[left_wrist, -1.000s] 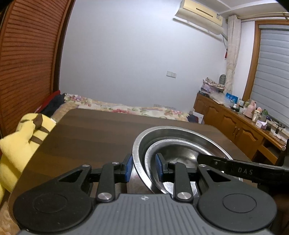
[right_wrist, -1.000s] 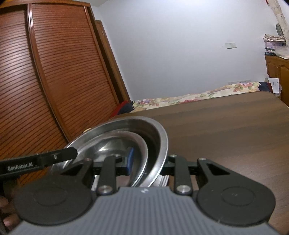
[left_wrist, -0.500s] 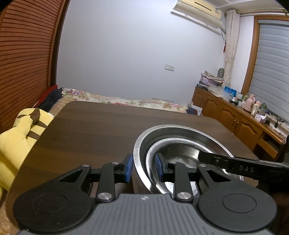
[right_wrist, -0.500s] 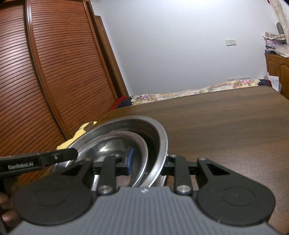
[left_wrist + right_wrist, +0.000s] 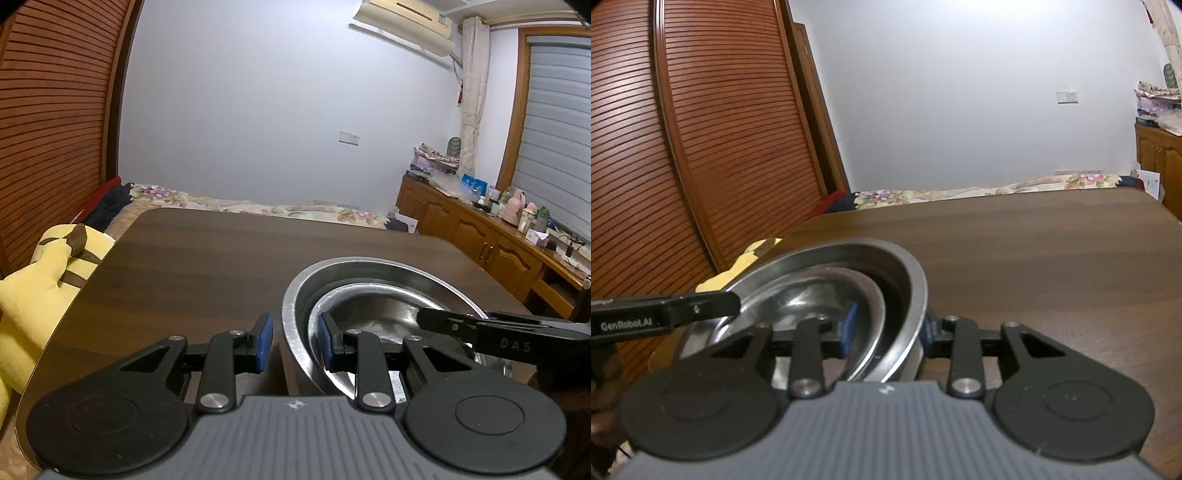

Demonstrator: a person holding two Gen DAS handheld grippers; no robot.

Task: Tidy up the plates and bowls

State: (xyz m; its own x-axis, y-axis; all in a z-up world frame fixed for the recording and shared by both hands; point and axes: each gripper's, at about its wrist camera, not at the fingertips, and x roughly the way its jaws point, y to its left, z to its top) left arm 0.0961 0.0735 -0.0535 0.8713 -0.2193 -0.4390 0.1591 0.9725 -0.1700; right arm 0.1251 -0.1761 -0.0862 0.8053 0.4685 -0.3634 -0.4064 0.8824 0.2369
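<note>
Two steel bowls sit nested on the dark wooden table (image 5: 203,266): a larger outer bowl (image 5: 369,264) and a smaller inner bowl (image 5: 373,306). My left gripper (image 5: 294,343) is shut on their near left rims, one blue pad outside and one inside. In the right wrist view, the outer bowl (image 5: 886,258) and inner bowl (image 5: 812,291) sit with their right rims between the jaws of my right gripper (image 5: 888,328). Those jaws are opening and the pads stand slightly off the metal. Each gripper's black finger reaches over the bowls in the other's view.
A yellow plush toy (image 5: 40,288) lies off the table's left edge. A flowered bed (image 5: 221,203) is beyond the far edge. A louvred wardrobe (image 5: 701,147) lines the left, and wooden cabinets (image 5: 480,236) with clutter on top stand at the right.
My right gripper's jaws have spread a little wider around the bowl rims. The left gripper and the bowls have stayed where they were.
</note>
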